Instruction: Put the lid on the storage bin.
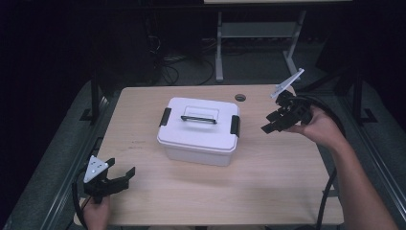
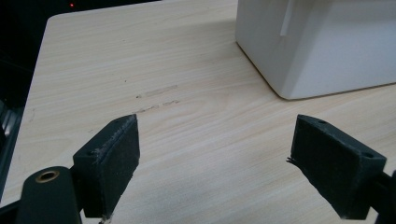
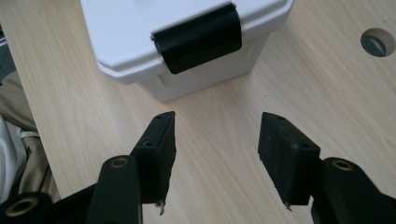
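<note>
The white lidded storage box [image 1: 200, 129] sits mid-table with its lid [image 1: 201, 120] down and both black latches clipped over the rim, so as far as the pictures show the opening work has not begun — nothing is gripped, nothing lifted. The right gripper [image 1: 272, 122] hangs in the air just off the box's right end, its jaws apart with only bare table between them; in the right gripper view the right-end latch [image 3: 198, 38] lies straight ahead of those jaws and a little above them, near but not touching. My reading is that this latch is the first thing to be undone, with the far-side latch [image 1: 165, 116] and the lid's black carry handle [image 1: 198, 118] left for afterwards. The left gripper [image 1: 120, 176] rests low near the table's front-left corner, well apart from the box, jaws wide and empty; in its own view the box's near corner [image 2: 299, 60] stands ahead and to the right of the jaws. Around them there is little — faint scuff marks [image 2: 156, 93] on the wood ahead of the left jaws, a round cable hole [image 1: 240, 97] in the table top beyond the right gripper, and desk legs [image 1: 219, 45] on the floor behind. Nothing stands between the right jaws and the latch.
</note>
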{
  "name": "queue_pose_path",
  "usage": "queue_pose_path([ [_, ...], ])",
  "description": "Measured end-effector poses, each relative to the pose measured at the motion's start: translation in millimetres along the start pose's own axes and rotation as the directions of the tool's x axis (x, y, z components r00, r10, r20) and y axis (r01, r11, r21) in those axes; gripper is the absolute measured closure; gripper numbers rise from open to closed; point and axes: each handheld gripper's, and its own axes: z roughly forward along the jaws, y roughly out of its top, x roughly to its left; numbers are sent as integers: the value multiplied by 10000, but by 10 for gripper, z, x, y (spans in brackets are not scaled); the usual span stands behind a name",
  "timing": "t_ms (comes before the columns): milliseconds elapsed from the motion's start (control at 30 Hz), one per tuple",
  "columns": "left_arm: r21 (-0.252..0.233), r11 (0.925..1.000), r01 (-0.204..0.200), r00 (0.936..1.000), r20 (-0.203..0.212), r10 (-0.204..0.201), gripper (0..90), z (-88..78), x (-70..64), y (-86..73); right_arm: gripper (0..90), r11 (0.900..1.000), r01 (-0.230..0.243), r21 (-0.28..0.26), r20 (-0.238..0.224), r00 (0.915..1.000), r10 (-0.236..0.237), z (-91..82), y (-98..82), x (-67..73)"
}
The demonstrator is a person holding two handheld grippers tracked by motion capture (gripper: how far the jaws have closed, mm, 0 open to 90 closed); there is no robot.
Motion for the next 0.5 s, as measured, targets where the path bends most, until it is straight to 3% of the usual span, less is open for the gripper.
queue_pose_path([
  [500, 34, 10000, -31, 10000, 9, 31, 149, 4, -9, 2, 442, 9988, -478, -42, -142, 9988, 477, 99, -257, -37],
])
